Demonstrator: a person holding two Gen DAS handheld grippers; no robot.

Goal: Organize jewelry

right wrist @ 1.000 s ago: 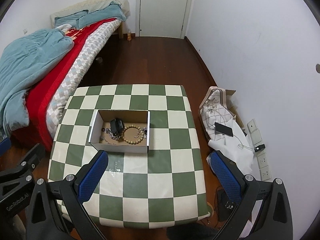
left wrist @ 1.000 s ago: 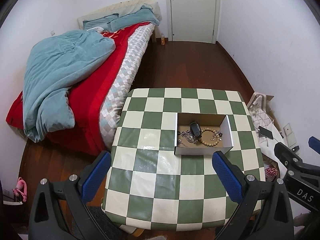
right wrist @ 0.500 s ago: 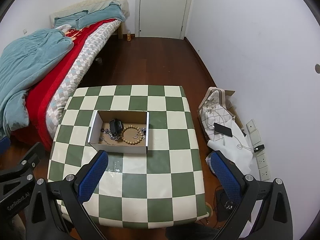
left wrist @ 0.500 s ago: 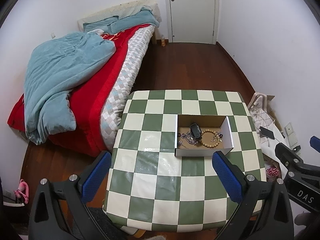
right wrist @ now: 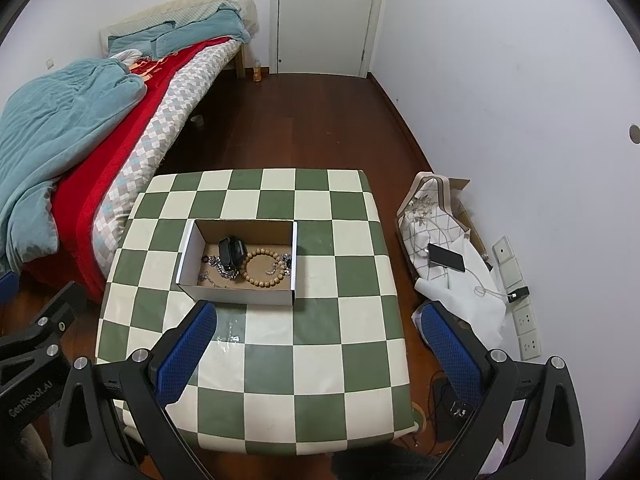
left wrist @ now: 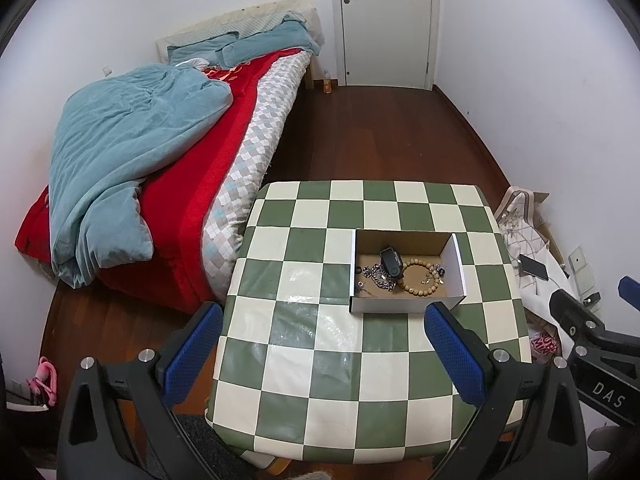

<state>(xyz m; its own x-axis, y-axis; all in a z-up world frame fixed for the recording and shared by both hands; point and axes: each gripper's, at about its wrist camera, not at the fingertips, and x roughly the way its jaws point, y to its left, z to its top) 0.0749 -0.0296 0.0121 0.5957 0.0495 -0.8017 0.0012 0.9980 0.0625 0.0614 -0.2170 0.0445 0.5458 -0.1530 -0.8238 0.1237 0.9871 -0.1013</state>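
Note:
An open white cardboard box (left wrist: 456, 268) (right wrist: 188, 254) sits on the green-and-white checkered table (left wrist: 316, 344) (right wrist: 320, 320). Inside lie a black smartwatch (left wrist: 391, 262) (right wrist: 230, 254), a wooden bead bracelet (left wrist: 420, 278) (right wrist: 266, 268) and silver chains (left wrist: 378, 278) (right wrist: 222, 272). My left gripper (left wrist: 322, 322) hovers high above the table's near side, open and holding nothing. My right gripper (right wrist: 316, 322) is equally high and back from the box, open and holding nothing. Each view catches the other gripper's black frame at its edge.
A bed (left wrist: 224, 152) (right wrist: 132, 120) with a red cover and blue duvet stands left of the table. A bag with a phone (right wrist: 446, 258) on it and wall sockets (right wrist: 520, 312) lie on the floor to the right. A white door (right wrist: 324, 16) is at the far end.
Both grippers have drawn slightly back and up from the table, so the box looks a little smaller and farther. Both stay open; the jewelry has not moved.

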